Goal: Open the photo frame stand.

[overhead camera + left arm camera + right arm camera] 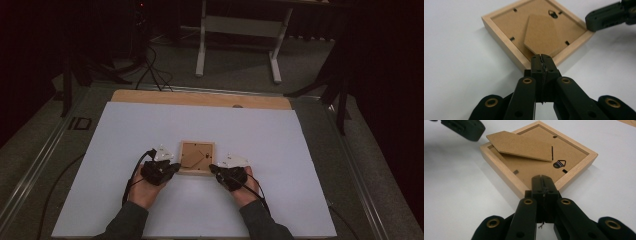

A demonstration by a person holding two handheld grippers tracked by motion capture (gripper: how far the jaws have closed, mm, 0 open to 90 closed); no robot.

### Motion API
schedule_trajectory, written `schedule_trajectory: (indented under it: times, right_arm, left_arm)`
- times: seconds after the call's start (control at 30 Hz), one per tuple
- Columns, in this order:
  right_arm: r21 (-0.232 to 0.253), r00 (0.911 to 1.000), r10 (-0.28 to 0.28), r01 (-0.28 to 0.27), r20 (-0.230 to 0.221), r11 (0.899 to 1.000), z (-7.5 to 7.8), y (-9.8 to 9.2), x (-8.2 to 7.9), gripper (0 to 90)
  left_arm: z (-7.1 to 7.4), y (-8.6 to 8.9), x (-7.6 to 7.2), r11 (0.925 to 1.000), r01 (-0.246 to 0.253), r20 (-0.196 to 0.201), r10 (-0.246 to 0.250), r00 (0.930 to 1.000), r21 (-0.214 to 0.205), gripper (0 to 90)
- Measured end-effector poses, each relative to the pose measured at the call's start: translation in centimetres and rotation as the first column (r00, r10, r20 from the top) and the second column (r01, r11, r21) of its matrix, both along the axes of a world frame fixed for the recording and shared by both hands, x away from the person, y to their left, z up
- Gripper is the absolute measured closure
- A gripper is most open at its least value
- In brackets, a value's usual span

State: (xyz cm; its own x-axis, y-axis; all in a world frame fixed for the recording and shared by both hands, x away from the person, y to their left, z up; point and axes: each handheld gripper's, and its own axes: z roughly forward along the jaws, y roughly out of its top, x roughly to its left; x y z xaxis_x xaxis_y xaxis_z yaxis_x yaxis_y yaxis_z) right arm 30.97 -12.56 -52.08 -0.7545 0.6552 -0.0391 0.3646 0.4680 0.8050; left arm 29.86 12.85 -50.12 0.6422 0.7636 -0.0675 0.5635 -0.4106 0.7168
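Observation:
A light wooden picture frame [197,157] lies face down on the white sheet, its brown backing board up. Its cardboard stand flap [541,35] [521,145] is tilted up off the backing. A small metal hanger [559,163] sits on the back. My left gripper [175,167] [541,57] is shut, its tips at the frame's near left corner, right by the flap's pointed end; nothing shows between the jaws. My right gripper [212,167] [543,178] is shut too, with its tips against the frame's near right corner. Each gripper appears in the other's view: the right gripper [596,21], the left gripper [471,128].
The white sheet [150,135] covers most of the table, with a wooden strip [200,98] showing at its far edge. Beyond it stand a white-legged desk frame [240,30] and dark stands, with cables [150,70] on the floor.

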Motion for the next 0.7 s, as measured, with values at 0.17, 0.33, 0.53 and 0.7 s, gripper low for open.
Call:
schedule_trajectory:
  times: [0.17, 0.33, 0.53, 0.7]
  right_arm:
    - [-0.001, 1.0, -0.001, 0.001, 0.001, 1.0, 0.0, 0.03, -0.03, 90.0]
    - [-0.001, 1.0, 0.0, 0.0, 0.001, 1.0, 0.0, 0.02, -0.01, 90.0]
    - [-0.001, 1.0, 0.0, 0.0, 0.002, 1.0, 0.0, 0.03, -0.02, 90.0]
    - [-0.001, 1.0, 0.0, 0.0, 0.002, 1.0, 0.0, 0.03, -0.02, 90.0]
  left_arm:
    - [-0.22, -0.16, 0.13, 0.9995, -0.009, -0.022, 0.01, 0.9997, 0.032, 89.6]
    - [-0.27, -0.25, 0.28, 0.9985, -0.012, -0.023, 0.013, 0.9997, 0.054, 89.5]
    - [-0.09, -0.67, 0.41, 0.996, -0.003, -0.004, 0.003, 1.0, 0.09, 89.4]
    - [0.04, -0.71, 0.47, 0.9968, -0.012, 0.005, 0.012, 0.9999, 0.08, 89.4]
